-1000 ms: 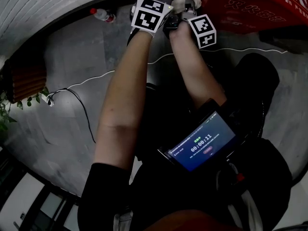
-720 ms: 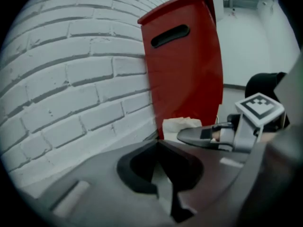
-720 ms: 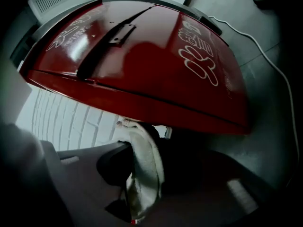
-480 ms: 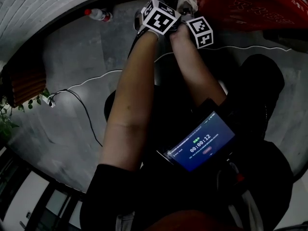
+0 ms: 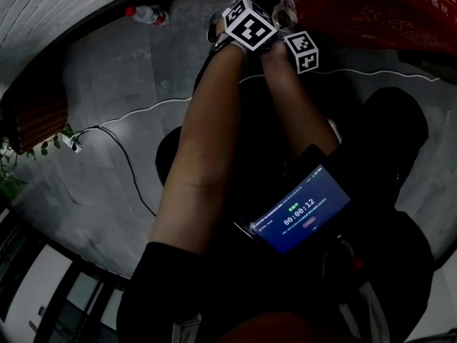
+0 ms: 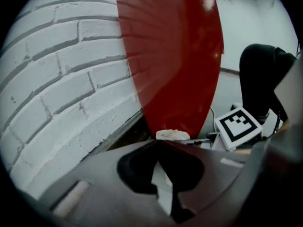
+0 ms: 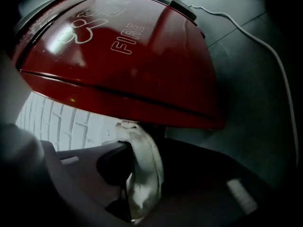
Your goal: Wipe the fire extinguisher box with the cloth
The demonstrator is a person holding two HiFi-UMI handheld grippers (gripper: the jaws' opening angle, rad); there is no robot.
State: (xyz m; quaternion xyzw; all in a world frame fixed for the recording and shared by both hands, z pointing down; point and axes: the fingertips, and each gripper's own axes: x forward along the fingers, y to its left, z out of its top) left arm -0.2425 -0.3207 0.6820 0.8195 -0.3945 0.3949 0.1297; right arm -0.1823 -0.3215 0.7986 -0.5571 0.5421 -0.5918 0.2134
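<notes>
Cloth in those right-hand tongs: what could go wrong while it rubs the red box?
The cloth is pinched as a narrow bunch in the right tongs; rubbing the fire extinguisher box could tug it loose.
The left tongs, shut and empty, sit close beside; the two could knock together.
A white cable lies on the floor nearby and might snag.

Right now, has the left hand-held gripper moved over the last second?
Yes. The left hand-held gripper has slid right in the head view, away from the bottle and toward the fire extinguisher box.
</notes>
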